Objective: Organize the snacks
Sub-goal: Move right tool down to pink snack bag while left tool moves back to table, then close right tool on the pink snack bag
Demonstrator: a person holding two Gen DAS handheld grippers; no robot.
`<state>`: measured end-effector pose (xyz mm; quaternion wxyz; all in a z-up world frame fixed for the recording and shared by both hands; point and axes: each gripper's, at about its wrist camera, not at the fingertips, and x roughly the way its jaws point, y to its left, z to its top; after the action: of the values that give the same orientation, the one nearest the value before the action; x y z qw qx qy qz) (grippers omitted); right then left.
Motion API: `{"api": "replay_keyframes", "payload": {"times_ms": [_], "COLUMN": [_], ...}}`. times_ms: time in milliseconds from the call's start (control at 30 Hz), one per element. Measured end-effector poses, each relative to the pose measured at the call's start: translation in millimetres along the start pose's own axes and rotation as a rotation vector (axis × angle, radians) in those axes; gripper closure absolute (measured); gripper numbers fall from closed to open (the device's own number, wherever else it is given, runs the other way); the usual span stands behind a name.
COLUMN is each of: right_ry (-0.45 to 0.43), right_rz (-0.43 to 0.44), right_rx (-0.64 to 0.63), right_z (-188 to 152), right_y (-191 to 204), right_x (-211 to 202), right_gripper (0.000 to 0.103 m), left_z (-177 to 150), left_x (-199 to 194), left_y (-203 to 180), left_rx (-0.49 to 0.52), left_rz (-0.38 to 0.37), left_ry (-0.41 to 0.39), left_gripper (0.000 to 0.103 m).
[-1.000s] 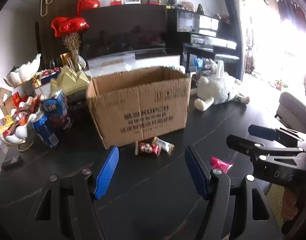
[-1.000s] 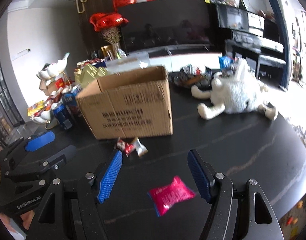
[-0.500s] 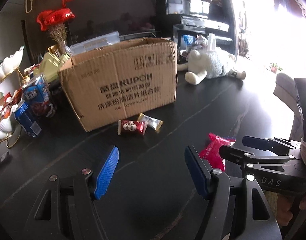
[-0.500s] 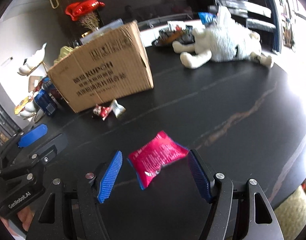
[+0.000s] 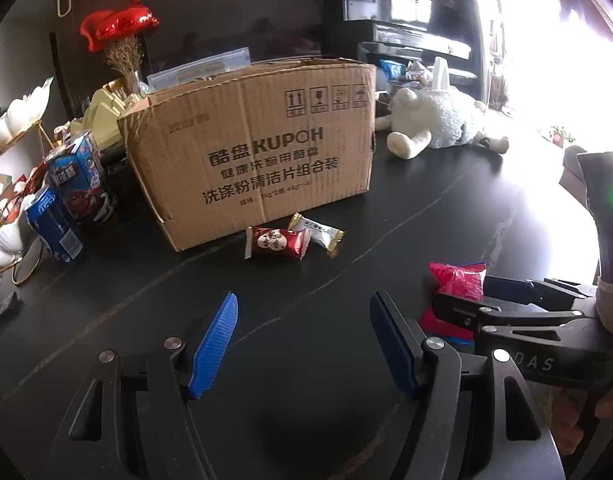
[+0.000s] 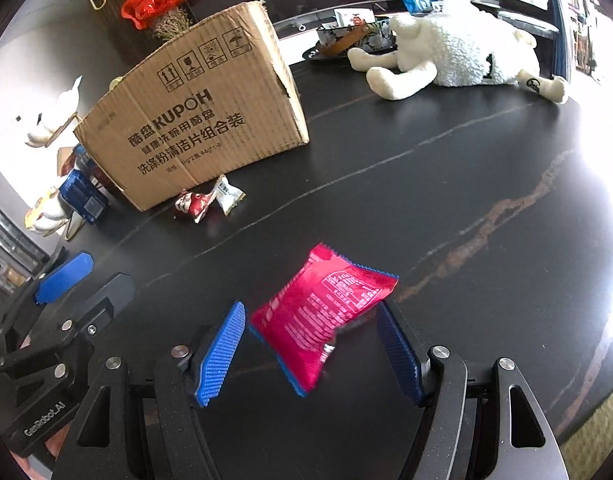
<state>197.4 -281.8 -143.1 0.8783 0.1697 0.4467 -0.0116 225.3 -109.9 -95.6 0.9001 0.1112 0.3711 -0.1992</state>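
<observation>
A pink snack packet (image 6: 322, 316) lies on the black table between the open fingers of my right gripper (image 6: 310, 344); the jaws stand on either side of it and do not squeeze it. It also shows in the left wrist view (image 5: 458, 280), partly behind the right gripper. My left gripper (image 5: 302, 340) is open and empty above bare table. A red candy (image 5: 275, 242) and a white candy (image 5: 318, 233) lie in front of an open cardboard box (image 5: 258, 152). The same candies (image 6: 194, 205) and box (image 6: 198, 120) show in the right wrist view.
A white plush toy (image 6: 458, 52) lies at the far right of the table, with a tray of items (image 6: 346, 40) behind it. Blue snack cans and packs (image 5: 66, 204) and a swan-shaped stand (image 5: 10, 128) crowd the left of the box. The table edge (image 6: 586, 400) is near right.
Both grippers moved forward and lower toward the table. The right gripper closed in around the pink packet, which now sits between its fingers. The box and candies look nearer.
</observation>
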Motion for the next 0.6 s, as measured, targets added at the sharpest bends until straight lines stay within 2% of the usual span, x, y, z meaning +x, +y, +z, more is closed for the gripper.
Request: {"api": "replay_keyframes", "payload": {"times_ms": [167, 200, 267, 333, 467, 600], "right_ry": [-0.001, -0.002, -0.005, -0.004, -0.01, -0.02], "right_rz": [-0.027, -0.036, -0.043, -0.051, -0.056, -0.036], "right_rx": [-0.056, -0.069, -0.094, -0.106, -0.109, -0.121], "right_z": [2, 1, 1, 0, 1, 7], "right_y": [12, 14, 17, 19, 19, 26], "right_x": [8, 9, 10, 12, 11, 6], "right_gripper": [0.036, 0.038, 0.051, 0.056, 0.064, 0.065], "left_z": [1, 1, 0, 0, -1, 0], "left_x": [3, 4, 6, 8, 11, 12], "left_y": [8, 9, 11, 13, 16, 22], "left_rx": [-0.026, -0.032, -0.037, -0.045, -0.062, -0.09], "left_rz": [0.007, 0.009, 0.011, 0.007, -0.001, -0.014], "left_ry": [0.006, 0.008, 0.013, 0.021, 0.033, 0.045], "left_gripper": [0.035, 0.035, 0.035, 0.035, 0.035, 0.035]}}
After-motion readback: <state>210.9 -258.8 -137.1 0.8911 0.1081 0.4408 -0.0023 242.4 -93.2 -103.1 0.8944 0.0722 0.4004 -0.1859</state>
